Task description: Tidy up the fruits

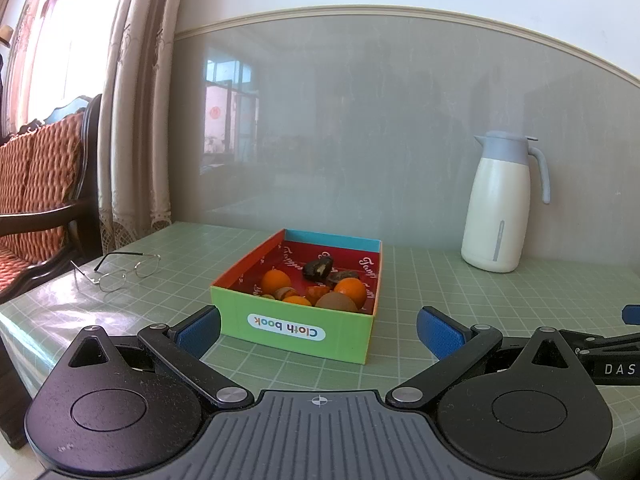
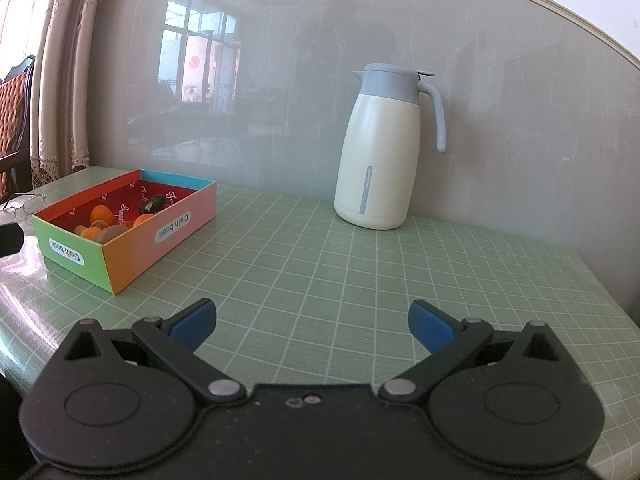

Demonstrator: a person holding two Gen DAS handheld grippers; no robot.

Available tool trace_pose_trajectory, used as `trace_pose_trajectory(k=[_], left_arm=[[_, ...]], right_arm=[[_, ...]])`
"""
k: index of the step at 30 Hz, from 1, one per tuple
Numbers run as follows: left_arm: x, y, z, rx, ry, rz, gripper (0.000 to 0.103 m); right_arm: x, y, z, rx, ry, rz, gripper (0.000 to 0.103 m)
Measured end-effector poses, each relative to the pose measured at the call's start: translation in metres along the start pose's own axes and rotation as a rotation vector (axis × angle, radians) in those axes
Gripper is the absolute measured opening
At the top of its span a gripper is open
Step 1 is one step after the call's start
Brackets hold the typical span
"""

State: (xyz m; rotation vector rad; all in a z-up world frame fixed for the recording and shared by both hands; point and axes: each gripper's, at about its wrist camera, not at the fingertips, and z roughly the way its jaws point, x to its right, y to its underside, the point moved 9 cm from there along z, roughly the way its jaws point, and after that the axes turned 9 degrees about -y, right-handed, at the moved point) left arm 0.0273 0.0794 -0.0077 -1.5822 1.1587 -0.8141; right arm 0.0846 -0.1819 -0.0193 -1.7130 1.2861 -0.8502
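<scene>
Cardboard box (image 1: 296,330) marked "Cloth book" sits on the green gridded counter (image 1: 460,288), open top, red lining; inside lie several fruits: two oranges (image 1: 276,281), a brown kiwi (image 1: 336,303), smaller orange pieces, and two dark items toward the far end whose kind I cannot tell; all fruit in view is within the box walls. Left hand-held gripper (image 1: 318,330) points straight at the near green end of the box; the box stands just ahead of the fingertips, centred in the gap between them, apart from both blue pads (image 1: 198,330); jaws spread wide, nothing held, nothing touched. Right hand-held gripper (image 2: 312,322) hovers over bare counter, likewise spread wide and empty; from its camera the box (image 2: 132,236) lies ahead and off to the left, well apart from the fingers; its orange-to-pink long side faces this view. A sliver of the right hand-held gripper shows at the right edge of the left wrist view, beside the left one. A cream thermos jug (image 2: 380,160) with grey lid and handle stands upright at the back of the counter against the grey wall panel, right of the box and apart from it. Wire-framed glasses (image 1: 116,270) lie on the counter left of the box, near the counter's edge; curtain (image 1: 132,100) and an upholstered chair (image 1: 36,184) beyond.
</scene>
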Motion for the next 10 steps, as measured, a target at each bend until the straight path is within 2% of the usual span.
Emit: trace_pose_trajectory(k=[10], left_arm=[[0.0064, -0.0028, -0.006, 0.036, 0.027, 0.021, 0.103]], right_arm=[[-0.0004, 0.0, 0.0002, -0.002, 0.0, 0.001, 0.103]])
